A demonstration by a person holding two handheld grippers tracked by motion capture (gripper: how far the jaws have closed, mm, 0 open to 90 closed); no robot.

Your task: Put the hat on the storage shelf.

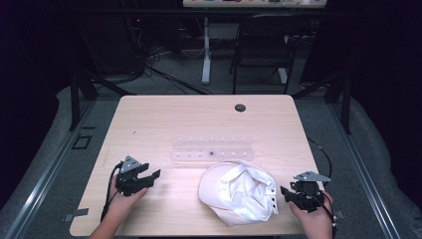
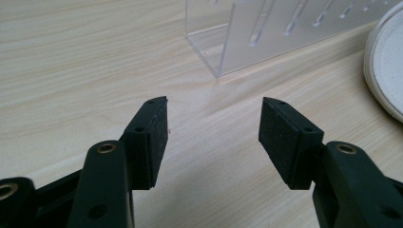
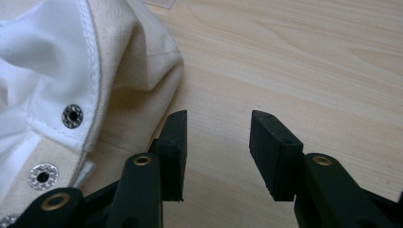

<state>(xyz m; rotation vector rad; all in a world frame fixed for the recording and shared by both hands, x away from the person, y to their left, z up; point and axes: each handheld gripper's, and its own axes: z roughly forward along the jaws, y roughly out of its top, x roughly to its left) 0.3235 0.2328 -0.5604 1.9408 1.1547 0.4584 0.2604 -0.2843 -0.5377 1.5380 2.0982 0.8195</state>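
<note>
A white cap lies upside down on the wooden table, its lining and snap strap facing up. Just behind it stands a clear acrylic rack. My left gripper rests on the table at the left, held by a hand, its jaws open over bare wood. In the left gripper view the rack is ahead and the cap's brim at the right edge. My right gripper sits right of the cap, open, empty. The right gripper view has the cap's strap with metal eyelets at left.
The table has a round cable hole near its far edge. Behind the table stand a black chair and a white desk leg. Cables trail over the floor.
</note>
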